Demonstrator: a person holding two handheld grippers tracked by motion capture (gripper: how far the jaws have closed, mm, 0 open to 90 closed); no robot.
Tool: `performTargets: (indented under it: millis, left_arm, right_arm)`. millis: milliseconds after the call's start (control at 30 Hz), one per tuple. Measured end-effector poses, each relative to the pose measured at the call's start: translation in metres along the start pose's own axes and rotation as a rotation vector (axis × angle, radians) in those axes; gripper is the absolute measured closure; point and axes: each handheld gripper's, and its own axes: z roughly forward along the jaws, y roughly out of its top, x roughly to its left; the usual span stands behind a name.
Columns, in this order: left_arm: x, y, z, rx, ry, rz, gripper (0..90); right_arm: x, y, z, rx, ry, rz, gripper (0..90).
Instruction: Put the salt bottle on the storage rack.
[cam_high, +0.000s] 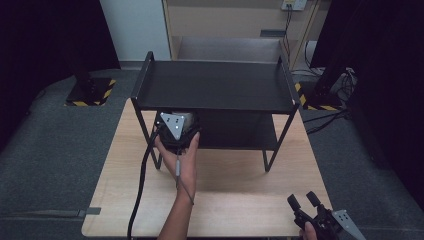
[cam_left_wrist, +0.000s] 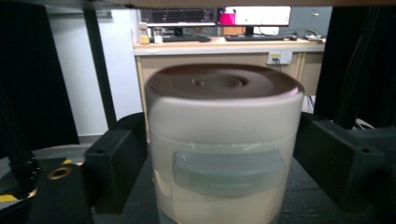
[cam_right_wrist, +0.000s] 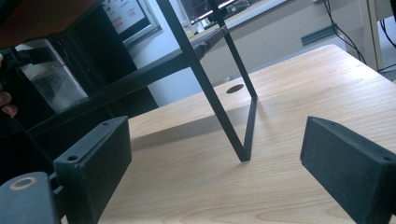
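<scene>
A white round canister with a brownish lid and a pale tab on its front stands upright between the jaws of my left gripper. The pads sit close beside its walls without pressing, so that gripper is open. From above, my left gripper reaches under the top of a black two-tier rack, onto its lower shelf, with its fingertips hidden. My right gripper rests at the table's near right corner. Its jaws are open with nothing between them, and they face a rack leg.
The rack stands on a light wooden table with bare wood in front of it. A thick black cable trails from the left gripper over the near edge. Grey floor, black stands with hazard tape and a desk lie beyond.
</scene>
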Motion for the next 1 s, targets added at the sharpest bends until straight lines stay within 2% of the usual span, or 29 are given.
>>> performTargets:
  millis: [133,433,567,767,933,1000]
  left_arm:
    - [0.001,-0.003,-0.010,-0.025,0.012,-0.008,12.0]
    - [0.004,-0.005,-0.037,-0.060,-0.009,0.014,9.5]
    - [0.008,-0.008,-0.054,-0.095,-0.020,0.005,9.0]
    - [0.010,-0.010,-0.069,-0.094,-0.046,0.006,8.6]
    - [0.011,-0.020,-0.086,-0.088,-0.082,0.002,8.5]
    - [0.011,-0.026,-0.094,-0.079,-0.091,-0.015,8.5]
  right_arm:
    - [0.000,0.000,0.000,-0.001,0.003,0.000,8.8]
    - [0.003,0.001,-0.001,-0.006,0.015,-0.006,8.4]
    - [0.006,0.001,-0.002,-0.011,0.020,-0.010,8.3]
    - [0.009,0.002,-0.005,-0.015,0.021,-0.014,8.3]
    - [0.012,0.002,-0.008,-0.015,0.024,-0.016,8.1]
    - [0.013,0.002,-0.009,-0.013,0.027,-0.021,8.1]
